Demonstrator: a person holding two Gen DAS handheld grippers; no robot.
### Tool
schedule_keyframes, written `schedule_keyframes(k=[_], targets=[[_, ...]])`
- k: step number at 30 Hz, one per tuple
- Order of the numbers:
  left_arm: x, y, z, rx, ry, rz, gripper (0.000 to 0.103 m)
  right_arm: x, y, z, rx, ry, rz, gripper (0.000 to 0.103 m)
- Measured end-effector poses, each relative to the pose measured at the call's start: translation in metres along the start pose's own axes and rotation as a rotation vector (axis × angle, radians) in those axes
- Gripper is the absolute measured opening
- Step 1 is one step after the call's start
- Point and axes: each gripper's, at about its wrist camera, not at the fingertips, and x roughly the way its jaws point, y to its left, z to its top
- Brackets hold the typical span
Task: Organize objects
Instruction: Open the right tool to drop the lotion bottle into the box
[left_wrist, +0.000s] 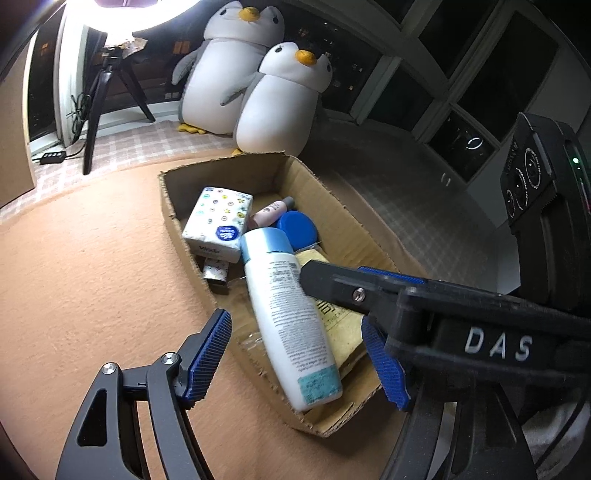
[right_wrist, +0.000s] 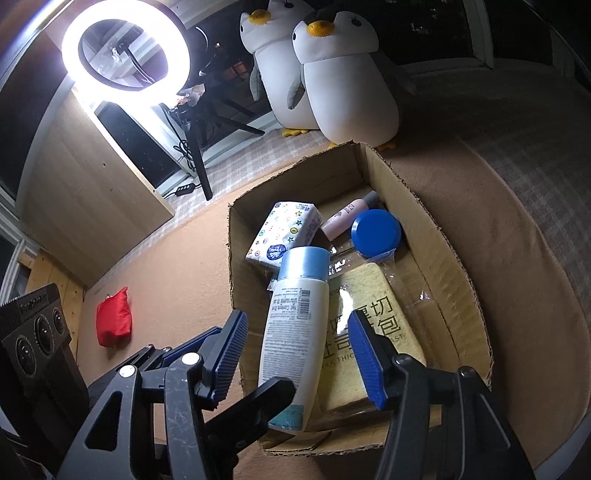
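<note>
So the white bottle (right_wrist: 295, 328) is lying in the cardboard box (right_wrist: 443, 236) now, along its near-left wall, leaning on the bread pack (right_wrist: 373, 295). Both our grippers, left (left_wrist: 295, 354) and right (right_wrist: 299, 354), hang spread wide around it, gripping nothing, looks like a fresh drop-off. Red pouch (right_wrist: 112, 317) is out on the mat, probably next.

You work in a home room: plush penguins (right_wrist: 332, 74) on checked bedding, ring light (right_wrist: 125, 48) left of them, dark windows behind.
</note>
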Motion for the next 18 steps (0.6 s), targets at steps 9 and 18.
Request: schedule_keyframes(k=[9, 18], targets=[[-0.051, 0.050, -0.011, -0.058, -0.046, 0.075, 0.076, -0.003, 0.030, -0.002, -0.023, -0.017, 0.018, 0.054], [-0.118, 0.143, -0.029, -0.189, -0.104, 0.205, 0.077, 0.010, 0.079, -0.012, -0.074, 0.002, 0.058, 0.054]])
